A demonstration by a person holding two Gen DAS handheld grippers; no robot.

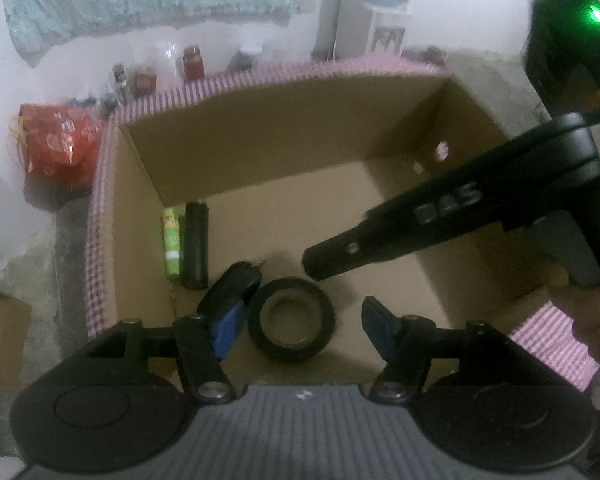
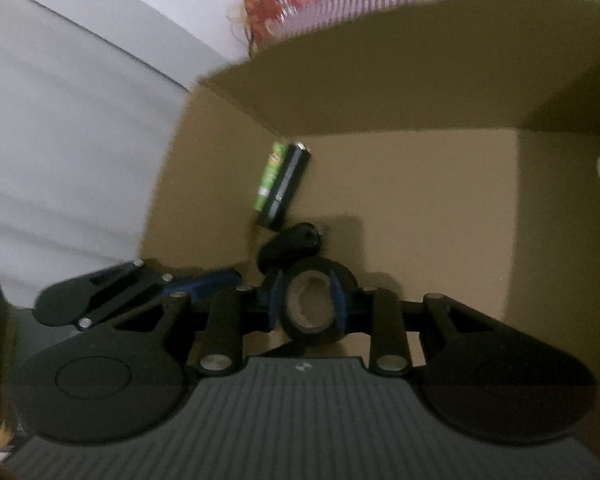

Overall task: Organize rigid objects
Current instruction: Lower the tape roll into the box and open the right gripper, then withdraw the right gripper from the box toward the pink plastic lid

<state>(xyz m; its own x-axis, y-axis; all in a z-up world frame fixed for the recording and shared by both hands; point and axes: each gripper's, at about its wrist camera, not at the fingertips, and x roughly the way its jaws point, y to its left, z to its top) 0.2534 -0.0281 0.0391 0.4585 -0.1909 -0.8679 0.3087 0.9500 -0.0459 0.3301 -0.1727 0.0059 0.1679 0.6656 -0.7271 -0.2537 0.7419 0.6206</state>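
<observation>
Left fingers: the left gripper (image 1: 304, 320) holds its blue pads (image 1: 228, 328) spread, one on each side of the black tape roll (image 1: 291, 320), neither pressing on it.
Right fingers: the right gripper (image 2: 306, 304) has its blue pads (image 2: 337, 300) narrowly apart; in its own view they bracket the roll (image 2: 312, 304), but the left wrist view shows its tip (image 1: 320, 260) above and behind the roll, so contact cannot be told.
Tape roll: lies flat on the floor of the cardboard box (image 1: 260, 144), near the front wall.
Black oval object: a small dark item (image 1: 240, 276) lies just beside the roll, towards the left wall; blurred, kind unclear.
Cylinders: a black cylinder (image 1: 196, 244) and a green tube (image 1: 171, 240) lie side by side, touching, along the left wall.
Box: open-topped, rim trimmed with pink checked cloth (image 1: 260, 72).
Outside: a red bag (image 1: 56, 144) and several small jars (image 1: 192, 62) stand behind the box by a white wall.
Person: part of a hand (image 1: 596, 320) grips the right gripper's handle.
</observation>
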